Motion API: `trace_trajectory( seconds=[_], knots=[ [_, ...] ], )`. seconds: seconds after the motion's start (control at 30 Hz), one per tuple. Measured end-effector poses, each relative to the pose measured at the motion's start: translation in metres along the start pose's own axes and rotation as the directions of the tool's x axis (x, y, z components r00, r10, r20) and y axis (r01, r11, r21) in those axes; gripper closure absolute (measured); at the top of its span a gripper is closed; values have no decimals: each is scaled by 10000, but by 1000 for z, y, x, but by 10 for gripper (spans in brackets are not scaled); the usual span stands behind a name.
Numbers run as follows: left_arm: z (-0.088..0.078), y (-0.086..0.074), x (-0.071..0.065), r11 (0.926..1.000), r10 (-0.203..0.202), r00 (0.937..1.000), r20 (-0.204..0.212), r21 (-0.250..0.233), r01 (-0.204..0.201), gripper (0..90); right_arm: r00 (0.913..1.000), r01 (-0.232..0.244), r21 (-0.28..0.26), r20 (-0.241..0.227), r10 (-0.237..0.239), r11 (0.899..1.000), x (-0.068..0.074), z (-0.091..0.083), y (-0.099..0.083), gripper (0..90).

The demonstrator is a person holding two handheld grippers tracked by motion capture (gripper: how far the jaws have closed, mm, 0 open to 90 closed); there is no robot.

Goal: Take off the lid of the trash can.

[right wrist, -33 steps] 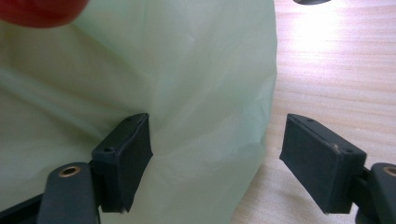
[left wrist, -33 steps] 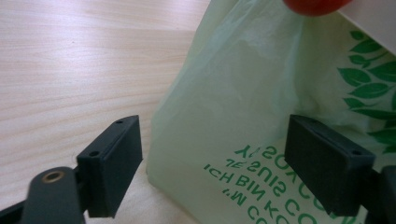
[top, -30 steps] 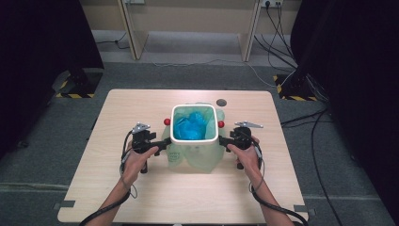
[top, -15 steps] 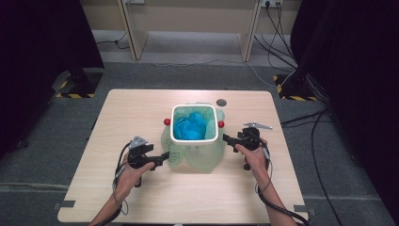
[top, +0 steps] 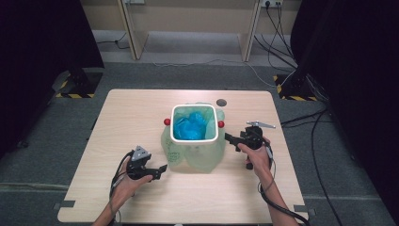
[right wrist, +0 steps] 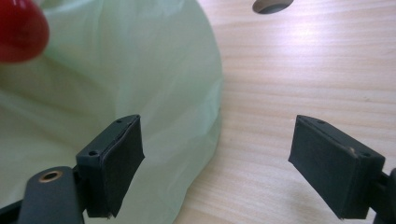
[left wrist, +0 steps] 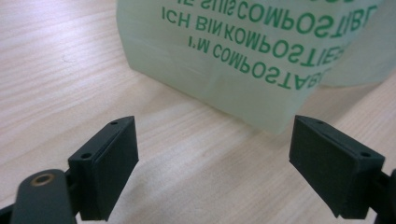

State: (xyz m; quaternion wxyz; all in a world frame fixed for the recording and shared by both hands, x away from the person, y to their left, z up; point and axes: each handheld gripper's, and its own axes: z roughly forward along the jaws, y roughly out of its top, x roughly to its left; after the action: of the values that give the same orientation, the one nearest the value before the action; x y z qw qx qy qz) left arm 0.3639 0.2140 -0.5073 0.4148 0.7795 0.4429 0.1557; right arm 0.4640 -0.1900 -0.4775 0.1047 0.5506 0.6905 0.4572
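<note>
Both the left claw (top: 162, 168) and right claw (top: 229, 137) gape wide and empty beside the bag-lined bin (top: 194, 141), the right's jaws having just been opening.

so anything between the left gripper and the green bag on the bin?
Nothing visible. The left gripper sits open on the near left of the green bag, with bare table between its jaws and the bag's lower corner.

The high view looks forward and down on the whole table (top: 141, 113). Each gripper view sits low and close (near its front edge), sharing the green bag (left wrist: 261, 60).
</note>
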Motion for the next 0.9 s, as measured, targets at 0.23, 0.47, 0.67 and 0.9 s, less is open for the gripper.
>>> trace_trajectory(
  seconds=[0.23,0.47,0.67,0.9],
  knots=[
    [0,-10,-2,9998,61,10000,28,187,-62,150,9998,-106,-187,-145,103,9998,-4,-10,8,168],
    [-9,-4,-6,9992,179,9998,66,-347,-177,150,9980,514,-628,-327,-535,9967,8,-26,29,171],
    [-15,4,-11,9958,267,9996,112,-878,-256,149,9922,1100,-905,-484,-1147,9898,26,-36,58,193],
    [-23,16,-18,9856,175,9979,622,-1689,-68,148,9813,1816,-573,-534,-1847,9817,54,-24,77,309]
  ],
)
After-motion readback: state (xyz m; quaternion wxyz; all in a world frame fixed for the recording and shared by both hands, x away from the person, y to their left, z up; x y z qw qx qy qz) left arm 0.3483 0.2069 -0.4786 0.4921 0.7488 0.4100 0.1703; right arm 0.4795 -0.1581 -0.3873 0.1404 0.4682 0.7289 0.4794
